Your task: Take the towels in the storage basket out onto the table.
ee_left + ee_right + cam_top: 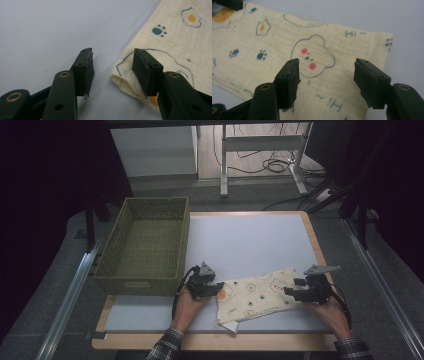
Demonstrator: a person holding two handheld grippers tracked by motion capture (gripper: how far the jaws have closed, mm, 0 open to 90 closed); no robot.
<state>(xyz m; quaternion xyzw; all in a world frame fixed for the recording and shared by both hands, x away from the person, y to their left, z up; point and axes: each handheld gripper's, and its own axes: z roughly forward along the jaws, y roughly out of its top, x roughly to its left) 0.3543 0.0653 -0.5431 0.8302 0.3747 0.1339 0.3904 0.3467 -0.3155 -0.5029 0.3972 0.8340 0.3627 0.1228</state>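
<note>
A folded cream cloth (260, 292) printed with bears, fried eggs and paw prints lies flat on the white table mat (250, 235), near the front edge. My left gripper (216, 287) sits at the cloth's left end. In the left gripper view the left gripper (113, 67) is open, one jaw over the bare mat and the other over the corner of the cloth (175, 37), whose folded edge lies between them unpressed. My right gripper (292, 287) is at the cloth's right end. The right gripper (327, 75) is open above a bear print on the cloth (274, 42), holding nothing.
An empty olive woven basket (135, 285) stands at the left of the table, just behind my left hand. The mat's wooden border (215, 341) runs along the front. Desk legs and cables lie on the floor beyond the table.
</note>
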